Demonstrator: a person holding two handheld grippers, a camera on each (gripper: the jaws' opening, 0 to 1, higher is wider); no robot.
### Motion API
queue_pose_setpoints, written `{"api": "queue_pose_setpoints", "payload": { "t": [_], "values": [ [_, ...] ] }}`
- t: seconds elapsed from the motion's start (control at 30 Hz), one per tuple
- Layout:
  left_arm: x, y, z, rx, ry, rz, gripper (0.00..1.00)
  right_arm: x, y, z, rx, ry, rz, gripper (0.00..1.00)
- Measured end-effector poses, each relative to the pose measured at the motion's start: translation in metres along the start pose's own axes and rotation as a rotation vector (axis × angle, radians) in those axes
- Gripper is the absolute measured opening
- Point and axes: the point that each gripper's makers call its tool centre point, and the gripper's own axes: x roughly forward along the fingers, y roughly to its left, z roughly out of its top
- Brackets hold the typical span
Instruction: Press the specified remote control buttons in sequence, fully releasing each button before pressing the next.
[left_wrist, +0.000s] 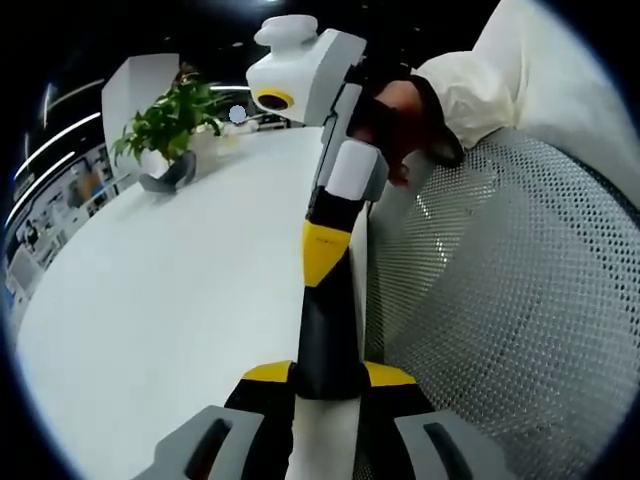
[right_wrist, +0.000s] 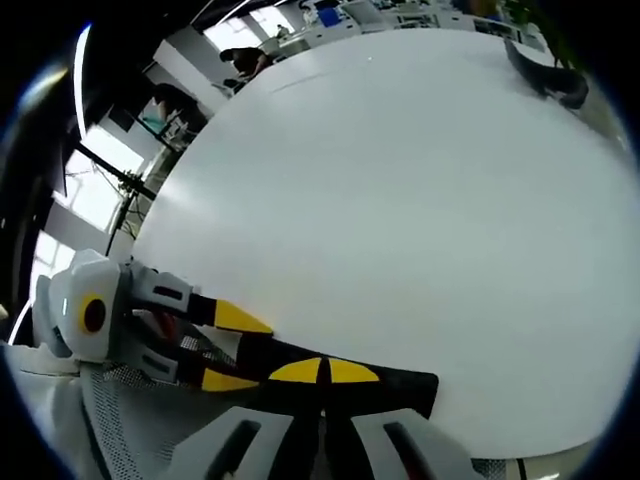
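Right gripper (right_wrist: 325, 372) had its yellow tips pressed together, right at the near edge of the white desk (right_wrist: 400, 200). Left gripper (right_wrist: 235, 350) came in from the left with its jaws apart, and I couldn't tell if they clamped anything. A black slab (right_wrist: 405, 390) sat at the tips; couldn't tell if it was the remote. Plant (left_wrist: 170, 125) at the far end.

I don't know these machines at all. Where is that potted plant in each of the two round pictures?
Left gripper view: the potted plant stands at the upper left, on the far part of the table.
Right gripper view: the potted plant sits at the far upper right, and mostly its dark pot shows.
Shared landmark: the white table it stands on.
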Motion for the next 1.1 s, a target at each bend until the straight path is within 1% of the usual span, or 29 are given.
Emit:
{"api": "queue_pose_setpoints", "payload": {
  "t": [0.1, 0.27, 0.5, 0.7, 0.9, 1.1],
  "values": [
    [0.0, -0.0001, -0.0001, 0.001, -0.002, 0.0, 0.25, 0.0007, 0.001, 0.0002, -0.033, -0.002, -0.015, 0.0],
    [0.0003, 0.0005, -0.0003, 0.002, -0.002, 0.0, 0.25, 0.0009, -0.001, 0.001, -0.023, -0.007, -0.012, 0.0],
    [0.0006, 0.0007, -0.0001, 0.001, -0.002, -0.001, 0.25, 0.0013, -0.0003, 0.0013, -0.059, -0.011, -0.027, 0.0],
    [0.0008, 0.0007, -0.0002, 0.003, -0.002, -0.002, 0.25, 0.0009, -0.0012, 0.0019, -0.025, -0.008, -0.014, 0.0],
    [0.001, 0.0005, -0.0003, -0.001, 0.003, -0.001, 0.25, -0.0009, -0.0024, 0.0008, 0.046, -0.002, 0.013, 0.0],
    [0.0008, 0.0, -0.0002, 0.001, 0.0, -0.001, 0.25, -0.003, -0.0016, -0.0014, 0.037, 0.01, -0.003, 0.0]
  ]
}}
